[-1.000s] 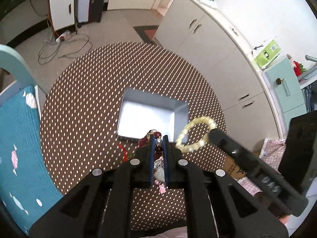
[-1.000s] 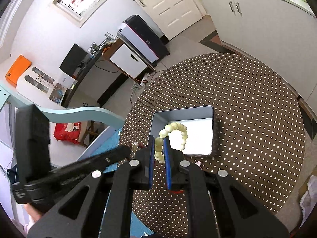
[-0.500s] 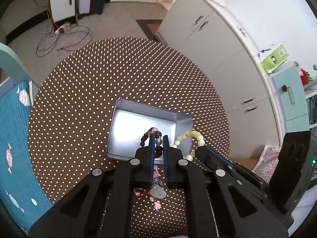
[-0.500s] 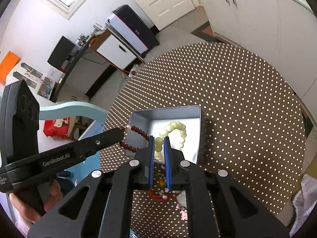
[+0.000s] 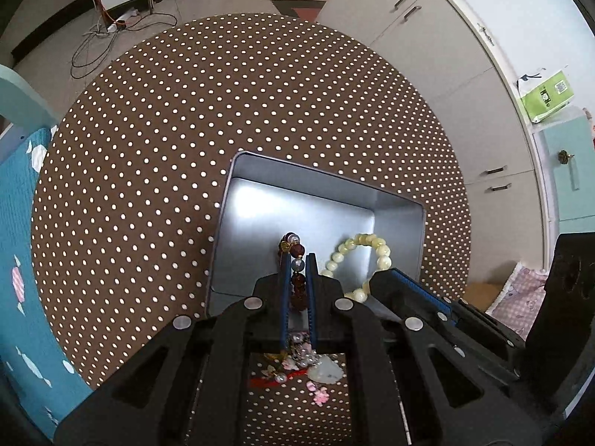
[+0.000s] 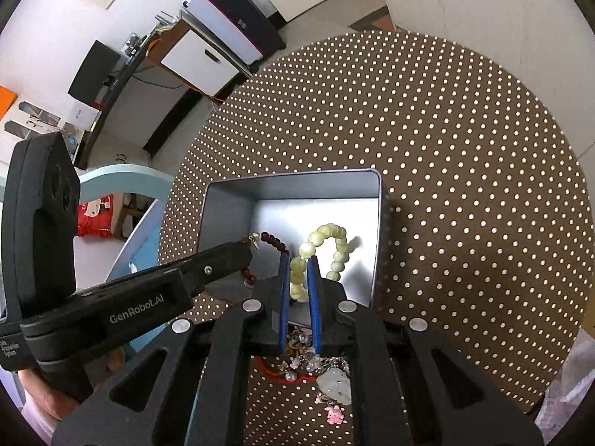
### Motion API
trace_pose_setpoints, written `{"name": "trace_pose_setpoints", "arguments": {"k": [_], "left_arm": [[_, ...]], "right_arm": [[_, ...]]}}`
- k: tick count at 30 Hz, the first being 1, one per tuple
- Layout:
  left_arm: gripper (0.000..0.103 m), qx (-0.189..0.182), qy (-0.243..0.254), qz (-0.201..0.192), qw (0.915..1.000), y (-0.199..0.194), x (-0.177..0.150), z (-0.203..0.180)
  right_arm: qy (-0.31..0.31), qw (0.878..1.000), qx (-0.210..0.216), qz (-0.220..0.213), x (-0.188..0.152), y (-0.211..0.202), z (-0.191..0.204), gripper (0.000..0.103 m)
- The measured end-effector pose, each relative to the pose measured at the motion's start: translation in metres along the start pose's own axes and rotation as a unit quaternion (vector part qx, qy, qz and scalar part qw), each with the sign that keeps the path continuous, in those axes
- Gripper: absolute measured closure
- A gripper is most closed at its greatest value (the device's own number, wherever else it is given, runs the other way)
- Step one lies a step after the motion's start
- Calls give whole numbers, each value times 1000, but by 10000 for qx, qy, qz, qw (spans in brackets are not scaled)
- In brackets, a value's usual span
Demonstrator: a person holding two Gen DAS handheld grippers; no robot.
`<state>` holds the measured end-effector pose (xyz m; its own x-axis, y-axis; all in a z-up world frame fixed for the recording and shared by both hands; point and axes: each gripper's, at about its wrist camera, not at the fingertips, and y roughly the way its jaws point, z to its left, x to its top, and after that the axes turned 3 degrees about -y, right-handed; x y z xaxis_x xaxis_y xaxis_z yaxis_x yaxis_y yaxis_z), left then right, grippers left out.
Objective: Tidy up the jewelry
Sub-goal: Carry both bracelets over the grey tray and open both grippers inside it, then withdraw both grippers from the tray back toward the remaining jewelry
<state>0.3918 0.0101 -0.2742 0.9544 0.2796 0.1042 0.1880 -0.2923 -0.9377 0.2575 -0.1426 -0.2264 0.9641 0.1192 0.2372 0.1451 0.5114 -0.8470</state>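
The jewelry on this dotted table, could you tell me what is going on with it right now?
A person holds a gripper in each hand over an open metal tin. The left gripper is shut on a dark red bead bracelet, and the right gripper is shut on a pale yellow-green bead bracelet. Both bracelets hang over the inside of the tin, not yet released. A small heap of other jewelry lies on the tablecloth beside the tin's near side.
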Motion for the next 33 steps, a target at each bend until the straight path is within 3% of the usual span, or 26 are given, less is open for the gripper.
{"name": "trace_pose_setpoints", "arguments": {"k": [15, 17, 27, 33], "left_arm": [[94, 82, 25, 260, 9996, 10, -7, 14], [87, 86, 30, 243, 9997, 6, -13, 18], [84, -28, 252, -62, 9997, -33, -44, 21], [84, -63, 408, -229, 9989, -60, -73, 21]], "right_arm": [[86, 9999, -47, 67, -4, -3, 9, 89], [75, 10000, -53, 37, -9, -8, 12, 84], [105, 9993, -123, -338, -35, -43, 14, 80], [92, 9977, -203, -641, -60, -68, 20, 68]]}}
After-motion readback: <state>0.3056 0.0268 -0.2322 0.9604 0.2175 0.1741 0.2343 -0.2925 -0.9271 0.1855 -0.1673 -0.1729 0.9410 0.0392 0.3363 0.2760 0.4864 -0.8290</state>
